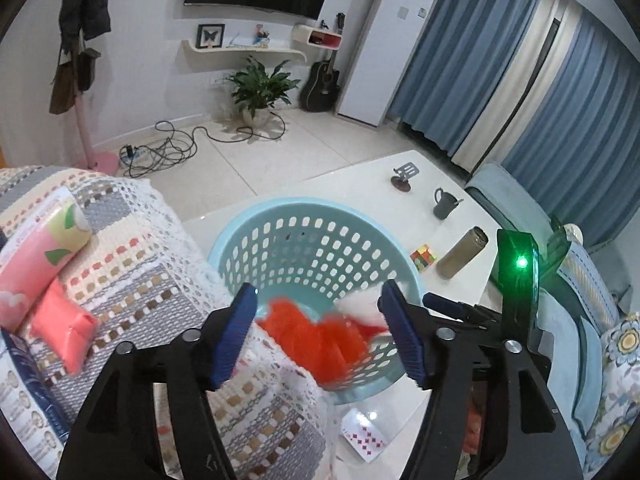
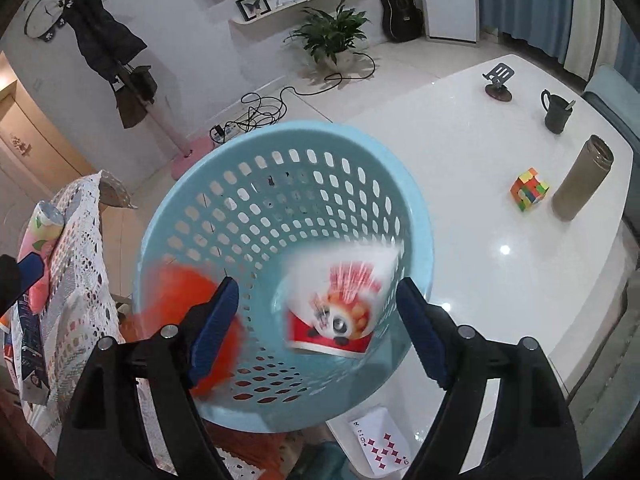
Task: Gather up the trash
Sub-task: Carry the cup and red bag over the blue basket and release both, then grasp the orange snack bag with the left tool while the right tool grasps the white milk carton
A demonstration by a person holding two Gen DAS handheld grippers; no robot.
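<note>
A light blue perforated basket (image 2: 280,168) stands at the near edge of the white table; it also shows in the left wrist view (image 1: 312,232). Inside it a white-and-red paper cup with a panda print (image 2: 340,308) and a blurred orange-red wrapper (image 2: 180,296) are in motion. In the left wrist view the orange wrapper (image 1: 316,340) and the cup (image 1: 360,308) show between the fingers. My left gripper (image 1: 320,336) is open and empty above the basket. My right gripper (image 2: 316,328) is open and empty over the basket's mouth.
On the white table (image 2: 480,208) lie a playing card (image 2: 380,448), a Rubik's cube (image 2: 529,189), a tan bottle (image 2: 582,178), a dark mug (image 2: 556,114) and a phone stand (image 2: 498,82). A crocheted sofa cover (image 1: 132,280) with pink packets (image 1: 60,324) is at left.
</note>
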